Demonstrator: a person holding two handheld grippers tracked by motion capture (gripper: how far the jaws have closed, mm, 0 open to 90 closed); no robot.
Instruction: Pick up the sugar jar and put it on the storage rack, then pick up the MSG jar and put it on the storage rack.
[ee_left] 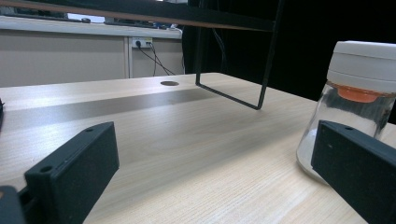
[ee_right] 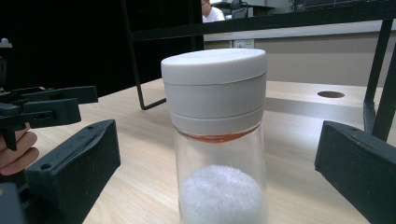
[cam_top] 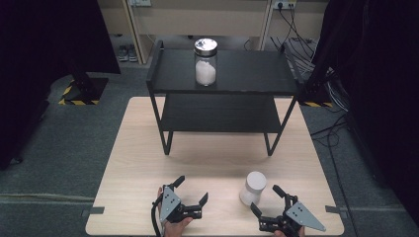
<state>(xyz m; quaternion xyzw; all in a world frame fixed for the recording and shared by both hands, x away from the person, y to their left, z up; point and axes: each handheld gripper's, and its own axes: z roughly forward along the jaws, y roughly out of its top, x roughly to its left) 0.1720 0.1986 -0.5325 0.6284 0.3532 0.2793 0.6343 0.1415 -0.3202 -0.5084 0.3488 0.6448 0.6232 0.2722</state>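
High view: pale wooden table (cam_top: 138,148) bears black shelf (cam_top: 222,74), grey carpet (cam_top: 59,143) around.

Both grippers matte black w/ blocky jaws, small round screw holes near tips. Left gripper (cam_top: 189,191) & right gripper (cam_top: 268,199) each carry grey 3-cornered plate w/ dark dots; black cable trails off left one.

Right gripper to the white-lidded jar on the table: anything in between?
Nothing visible. The white-lidded jar stands upright straight ahead of the open right gripper, centred between its jaws in the right gripper view, with bare table between them. The left gripper sits off to the side.
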